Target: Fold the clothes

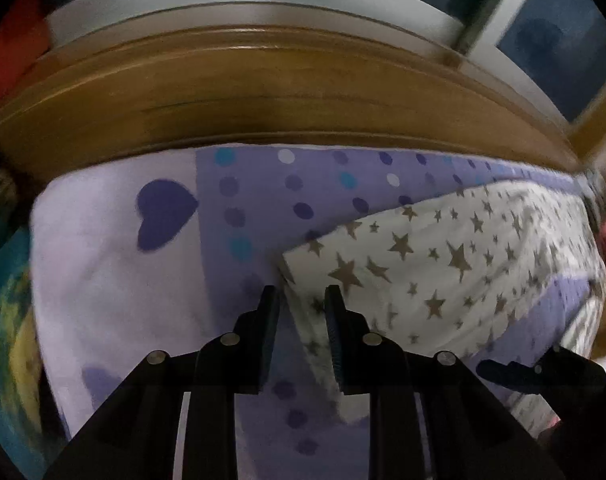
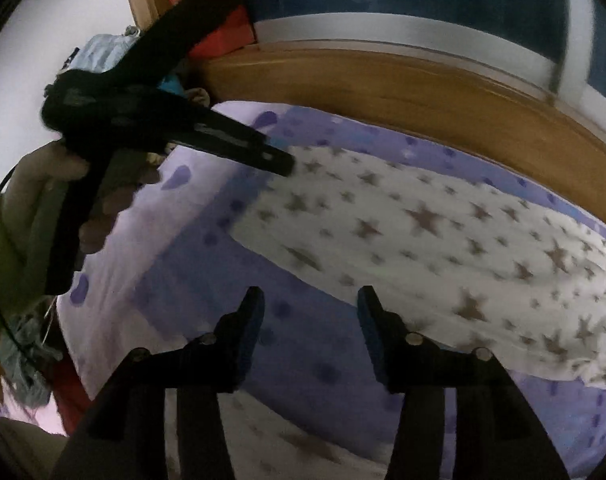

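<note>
On the purple spotted bedspread [image 1: 263, 200], near the wooden bed frame [image 1: 263, 92], we saw the star-print garment [image 1: 443, 256] lying flat, with our left gripper [image 1: 301, 292] and right gripper [image 2: 309, 294] both spread apart, holding nothing.

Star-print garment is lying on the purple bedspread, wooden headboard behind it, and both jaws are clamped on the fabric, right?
Not clamped: both views show the jaws open, holding nothing. The garment does lie on the bedspread before the headboard.

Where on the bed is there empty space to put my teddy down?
Free: the pale lilac patch of bedspread around the dark heart, left of the star-print garment. Crowded: the right side, under that garment, where the left gripper and right gripper hover.
</note>
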Tool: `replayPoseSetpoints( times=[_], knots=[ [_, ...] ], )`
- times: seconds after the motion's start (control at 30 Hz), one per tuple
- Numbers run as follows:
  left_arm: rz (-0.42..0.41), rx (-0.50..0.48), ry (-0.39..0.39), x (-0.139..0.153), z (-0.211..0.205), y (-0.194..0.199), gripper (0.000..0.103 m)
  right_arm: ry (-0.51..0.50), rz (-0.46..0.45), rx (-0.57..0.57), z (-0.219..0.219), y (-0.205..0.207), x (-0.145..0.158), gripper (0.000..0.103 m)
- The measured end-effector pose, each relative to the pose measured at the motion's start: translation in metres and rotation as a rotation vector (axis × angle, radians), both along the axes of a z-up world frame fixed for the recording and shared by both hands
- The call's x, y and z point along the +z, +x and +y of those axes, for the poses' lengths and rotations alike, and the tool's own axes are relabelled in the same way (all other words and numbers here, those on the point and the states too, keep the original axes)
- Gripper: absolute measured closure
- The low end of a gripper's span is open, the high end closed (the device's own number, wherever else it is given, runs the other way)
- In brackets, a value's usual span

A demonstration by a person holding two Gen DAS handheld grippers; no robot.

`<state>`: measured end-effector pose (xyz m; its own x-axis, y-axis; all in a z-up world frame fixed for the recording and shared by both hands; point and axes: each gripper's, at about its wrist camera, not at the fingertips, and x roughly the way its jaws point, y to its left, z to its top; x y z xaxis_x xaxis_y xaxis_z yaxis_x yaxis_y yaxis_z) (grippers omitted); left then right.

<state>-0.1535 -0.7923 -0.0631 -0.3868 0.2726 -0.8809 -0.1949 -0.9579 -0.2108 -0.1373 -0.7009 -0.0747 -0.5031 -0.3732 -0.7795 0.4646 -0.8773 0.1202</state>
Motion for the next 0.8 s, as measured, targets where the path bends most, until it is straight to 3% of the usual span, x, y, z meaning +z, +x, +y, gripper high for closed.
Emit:
replayPoseSetpoints(
  times=[0.3, 0.43, 0.8],
  knots=[
    [0.001, -0.178, 0.049, -0.011, -0.015, -0.022, 0.075, 0.063, 0.015, -0.071, -0.048, -0.01, -0.017, 0.046],
    [0.008, -0.184, 0.111, -0.011, -0.017, -0.024, 0.065, 0.124, 0.037, -0.083, -0.051, -0.011, -0.027, 0.046],
    [0.021, -0.165, 0.209, -0.013, -0.018, -0.027, 0.065, 0.118, 0.043, -0.186, -0.013, -0.012, -0.033, 0.046]
  ],
)
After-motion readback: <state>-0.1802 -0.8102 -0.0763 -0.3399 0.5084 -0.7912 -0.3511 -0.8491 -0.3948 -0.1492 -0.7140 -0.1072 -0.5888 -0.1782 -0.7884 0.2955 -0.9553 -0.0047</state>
